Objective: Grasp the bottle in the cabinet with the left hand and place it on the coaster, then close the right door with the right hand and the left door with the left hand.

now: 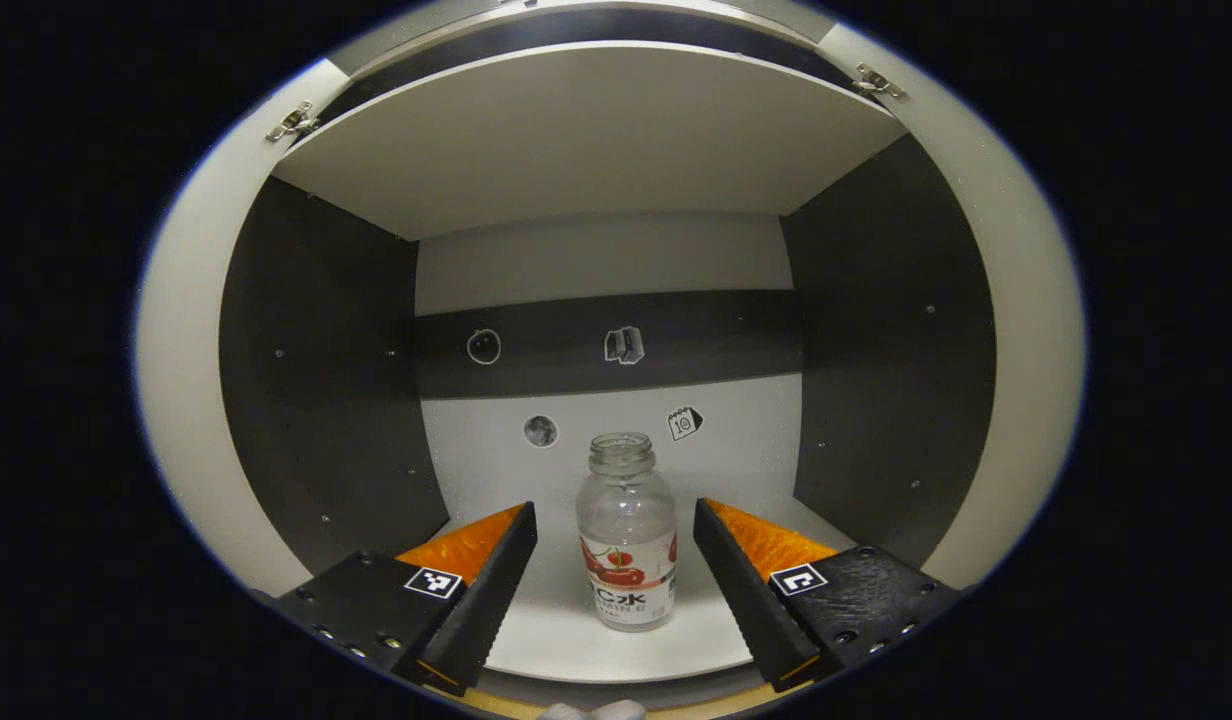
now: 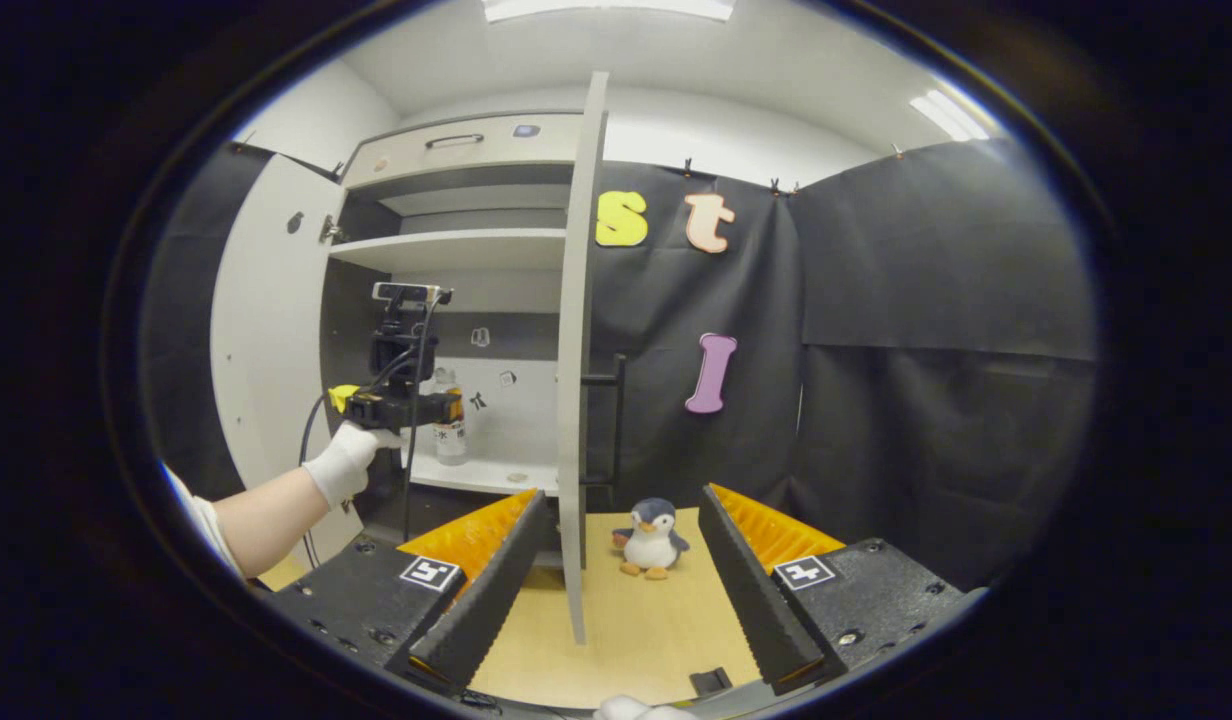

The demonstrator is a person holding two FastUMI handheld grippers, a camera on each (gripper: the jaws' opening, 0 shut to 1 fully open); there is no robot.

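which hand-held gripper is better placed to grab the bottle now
Left: the left hand-held gripper is open, with the clear plastic bottle standing between its fingers. The right hand-held gripper faces the open white cabinet door.

The bottle (image 1: 626, 530) is clear, with a white label printed with red fruit and dark lettering. Around it the cabinet (image 1: 316, 370) has dark grey side walls, and a white shelf (image 1: 586, 130) above the bottle. The back wall behind the bottle is white, crossed by one dark grey band, with small black-and-white stickers (image 1: 624, 345) on it. In the right gripper view, the right door (image 2: 579, 350) beside the bottle is pale grey with a black handle (image 2: 616, 420). The toy penguin (image 2: 651, 538) is grey and white with orange feet, standing on a light tan table (image 2: 626, 630). The glove (image 2: 346, 462) is white.
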